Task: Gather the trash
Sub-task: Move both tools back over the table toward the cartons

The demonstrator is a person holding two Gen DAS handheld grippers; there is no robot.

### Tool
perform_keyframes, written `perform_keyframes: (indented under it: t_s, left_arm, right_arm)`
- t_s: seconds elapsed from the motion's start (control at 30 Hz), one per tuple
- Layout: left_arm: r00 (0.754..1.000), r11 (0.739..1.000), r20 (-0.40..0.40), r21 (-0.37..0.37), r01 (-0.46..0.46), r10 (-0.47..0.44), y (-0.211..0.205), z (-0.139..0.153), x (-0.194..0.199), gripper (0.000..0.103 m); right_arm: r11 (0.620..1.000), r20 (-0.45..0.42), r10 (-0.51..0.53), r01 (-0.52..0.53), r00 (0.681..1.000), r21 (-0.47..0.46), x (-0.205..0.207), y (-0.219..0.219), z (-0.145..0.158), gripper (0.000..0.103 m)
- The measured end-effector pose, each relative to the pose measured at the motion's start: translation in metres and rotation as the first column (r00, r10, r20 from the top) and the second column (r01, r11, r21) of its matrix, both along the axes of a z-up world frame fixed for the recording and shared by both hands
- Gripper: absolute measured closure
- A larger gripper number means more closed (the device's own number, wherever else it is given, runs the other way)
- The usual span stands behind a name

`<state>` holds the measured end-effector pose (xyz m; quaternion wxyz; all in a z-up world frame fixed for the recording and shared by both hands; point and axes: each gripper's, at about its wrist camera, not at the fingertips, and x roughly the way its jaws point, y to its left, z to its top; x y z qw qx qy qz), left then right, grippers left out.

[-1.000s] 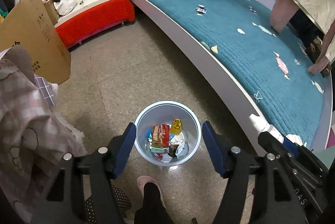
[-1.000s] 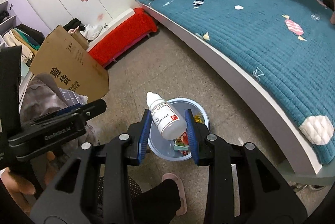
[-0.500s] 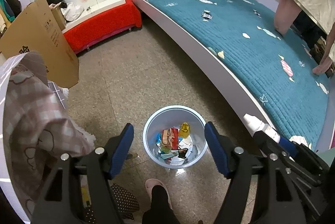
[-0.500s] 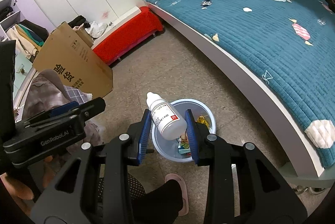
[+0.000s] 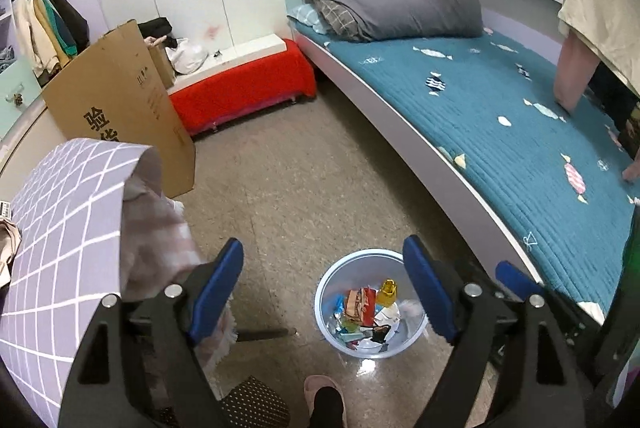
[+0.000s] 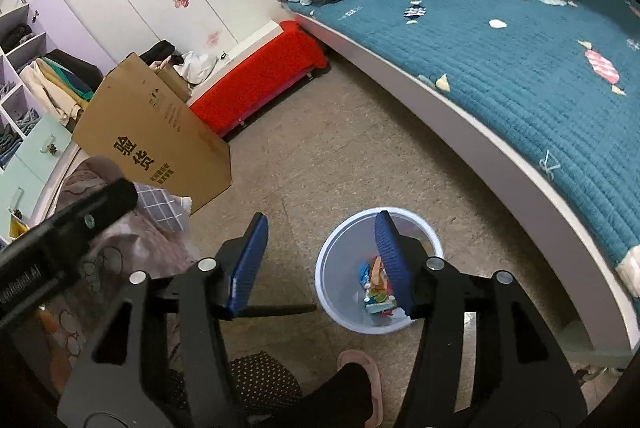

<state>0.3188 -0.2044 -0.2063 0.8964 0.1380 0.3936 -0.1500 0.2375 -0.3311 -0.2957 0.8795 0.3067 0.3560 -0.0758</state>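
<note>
Right, both hand-held grippers hang over the bin (image 5: pixel 370 302) on the floor (image 5: pixel 304 187), and that bin is our landmark. The left hand-held gripper (image 5: pixel 324 292) has its jaws opening, spread wide, nothing between them; the bin sits below the gap, nearer its right finger. The right hand-held gripper (image 6: pixel 320 264) is opening too, with nothing gripped; its right pad (image 6: pixel 392 264) overlaps the bin's (image 6: pixel 340 268) rim. Down in the bin: trash (image 5: pixel 366 314), crumpled wrappers, red, blue, and a small yellow piece (image 5: pixel 388 287). A pale blur against the bin's right wall might be another piece, hard to say. Just in front of the bin, a pink slipper (image 6: pixel 362 368). Right of the bin runs the bed (image 5: pixel 520 131) in teal; beyond it to the left leans a cardboard box (image 6: pixel 160 143).
</note>
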Motion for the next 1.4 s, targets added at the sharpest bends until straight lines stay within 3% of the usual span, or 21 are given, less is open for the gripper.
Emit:
perform_keyframes:
  t_s: [0.33,0.6,0.8,1.03,1.2,1.4]
  left_arm:
    - [0.999,0.999,-0.002,-0.034,0.032,-0.032,0.010,0.024,-0.017,0.023]
    - [0.996,0.988,0.054,-0.135,0.072,-0.066,0.057,0.085,-0.054,0.022]
    - [0.990,0.983,0.134,-0.170,0.065,-0.042,0.131,0.128,-0.078,0.020]
    - [0.986,0.991,0.155,-0.124,-0.041,0.060,0.225,0.134,-0.081,0.020]
    - [0.982,0.978,0.109,-0.160,-0.136,0.154,0.298,0.129,-0.075,0.020]
    - [0.968,0.942,0.054,-0.248,-0.226,0.246,0.374,0.122,-0.059,0.020]
  right_arm:
    - [1.000,-0.010,0.012,-0.012,1.000,-0.010,-0.029,0.017,0.025,0.045]
    - [0.993,0.141,0.043,-0.027,0.989,-0.112,-0.054,0.053,0.105,0.041]
    - [0.976,0.208,0.135,-0.094,0.969,-0.195,-0.061,0.101,0.155,0.036]
    - [0.942,0.202,0.289,-0.241,0.936,-0.232,-0.045,0.179,0.173,0.036]
    - [0.900,0.170,0.395,-0.344,0.903,-0.268,-0.025,0.238,0.178,0.035]
    - [0.849,0.125,0.484,-0.429,0.866,-0.309,0.004,0.300,0.183,0.035]
